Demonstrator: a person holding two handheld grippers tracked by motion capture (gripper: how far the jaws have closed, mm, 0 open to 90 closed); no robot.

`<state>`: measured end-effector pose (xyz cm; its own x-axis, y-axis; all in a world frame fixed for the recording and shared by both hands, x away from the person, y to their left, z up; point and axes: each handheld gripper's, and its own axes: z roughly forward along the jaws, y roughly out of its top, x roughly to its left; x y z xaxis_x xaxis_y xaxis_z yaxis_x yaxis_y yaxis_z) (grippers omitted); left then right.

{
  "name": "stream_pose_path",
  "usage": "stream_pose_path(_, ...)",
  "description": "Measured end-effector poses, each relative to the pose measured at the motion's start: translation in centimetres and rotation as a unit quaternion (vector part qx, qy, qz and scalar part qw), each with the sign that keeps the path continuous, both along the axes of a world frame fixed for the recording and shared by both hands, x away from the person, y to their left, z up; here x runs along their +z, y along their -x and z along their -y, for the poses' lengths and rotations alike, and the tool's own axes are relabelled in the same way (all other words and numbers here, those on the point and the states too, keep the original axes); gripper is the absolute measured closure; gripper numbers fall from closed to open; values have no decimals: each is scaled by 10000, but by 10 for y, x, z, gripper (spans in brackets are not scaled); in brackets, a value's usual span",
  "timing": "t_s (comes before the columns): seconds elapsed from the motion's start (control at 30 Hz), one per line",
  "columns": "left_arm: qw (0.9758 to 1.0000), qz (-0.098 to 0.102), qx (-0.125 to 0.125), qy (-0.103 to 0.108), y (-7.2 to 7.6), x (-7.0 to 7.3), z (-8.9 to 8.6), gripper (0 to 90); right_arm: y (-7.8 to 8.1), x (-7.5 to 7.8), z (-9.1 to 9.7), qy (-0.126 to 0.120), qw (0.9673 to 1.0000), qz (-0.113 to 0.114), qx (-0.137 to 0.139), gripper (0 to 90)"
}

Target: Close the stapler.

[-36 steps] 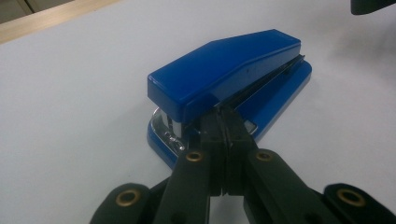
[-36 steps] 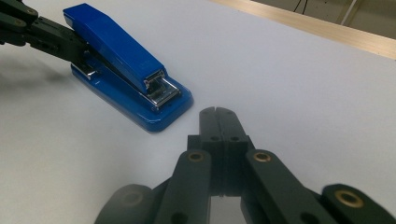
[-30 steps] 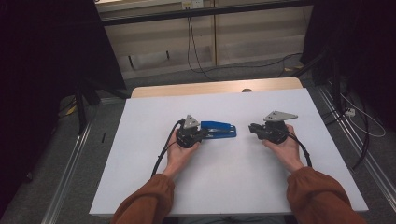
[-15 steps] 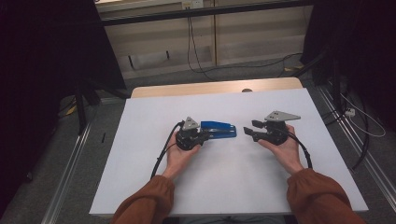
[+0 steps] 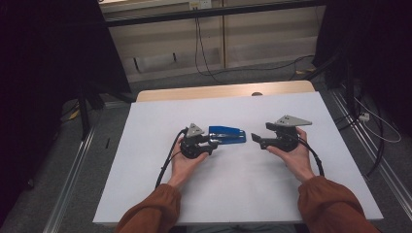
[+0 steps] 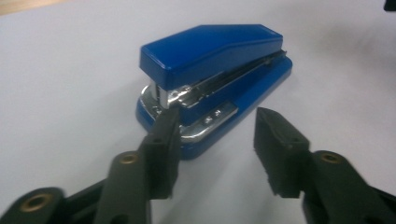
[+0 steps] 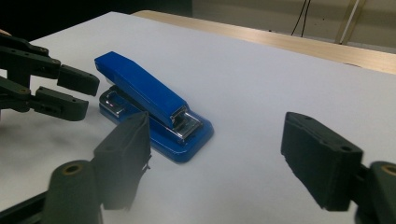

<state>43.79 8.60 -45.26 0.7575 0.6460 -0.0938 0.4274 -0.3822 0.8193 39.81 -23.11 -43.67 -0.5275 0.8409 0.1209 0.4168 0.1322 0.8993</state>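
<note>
A blue stapler (image 5: 227, 134) with chrome parts lies flat on the white table top (image 5: 233, 194), between my two grippers. My left gripper (image 5: 216, 143) sits at the stapler's left end. In the left gripper view the stapler (image 6: 210, 56) lies just beyond that gripper (image 6: 217, 123), whose jaws have just been opening and hold nothing. My right gripper (image 5: 256, 140) hovers a little right of the stapler and points at it. The right gripper view shows the stapler (image 7: 140, 91) ahead of this gripper (image 7: 217, 128), its jaws also just opened wide and empty, with the left gripper (image 7: 79, 93) beyond.
A wooden strip (image 5: 223, 91) runs along the table's far edge. Cables (image 5: 204, 58) lie on the floor behind it, and metal rails (image 5: 73, 165) flank both sides. A black cable (image 5: 167, 162) trails from the left gripper over the white surface.
Both grippers' jaws have spread apart, from nearly shut to open. The hands and the stapler have stayed in place.
</note>
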Motion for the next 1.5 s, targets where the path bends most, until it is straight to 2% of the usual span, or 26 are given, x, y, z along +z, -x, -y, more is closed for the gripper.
stream_pose_path(0.07,10000,17,49,10,1,0,-3,420,1,0,-2,-14,10000,-14,14,185)
stream_pose_path(0.2,9996,102,192,-194,2,1,-5,277,1,1,-4,-48,10000,-20,32,106)
stream_pose_path(0.3,9993,142,313,-147,2,4,-8,187,2,0,-5,-101,9999,-57,-6,81)
stream_pose_path(0.37,9991,183,361,-86,1,6,-9,92,2,0,-4,-173,9998,-50,-47,61)
stream_pose_path(0.47,9990,189,392,-32,2,8,-10,36,3,2,-4,-235,9997,-33,-75,45)
stream_pose_path(0.53,9979,367,523,-144,5,12,-9,39,5,3,-4,-136,9999,-9,-14,38)
stream_pose_path(0.57,9974,478,504,-170,7,15,-10,39,6,3,-5,-108,9999,12,-1,34)
stream_pose_path(0.6,9971,525,535,-106,8,18,-11,36,6,4,-5,-88,10000,27,-6,35)
stream_pose_path(0.67,9977,432,514,78,9,22,-14,32,7,4,-5,-28,10000,31,-37,40)
stream_pose_path(0.8,9976,533,434,52,15,23,-17,33,11,4,-4,-11,9998,134,-111,49)
stream_pose_path(0.97,9977,523,420,76,21,19,-20,33,19,4,-2,14,9998,162,-121,49)
stream_pose_path(1.17,9973,569,444,131,32,24,-27,33,27,7,1,50,9993,287,-240,42)
stream_pose_path(1.3,9959,667,589,172,38,27,-35,33,31,7,3,77,9992,307,-262,42)
stream_pose_path(1.4,9955,705,594,205,41,30,-40,32,34,8,3,138,9988,355,-317,41)
stream_pose_path(1.5,9934,899,639,305,48,35,-45,32,36,10,3,154,9986,377,-345,42)
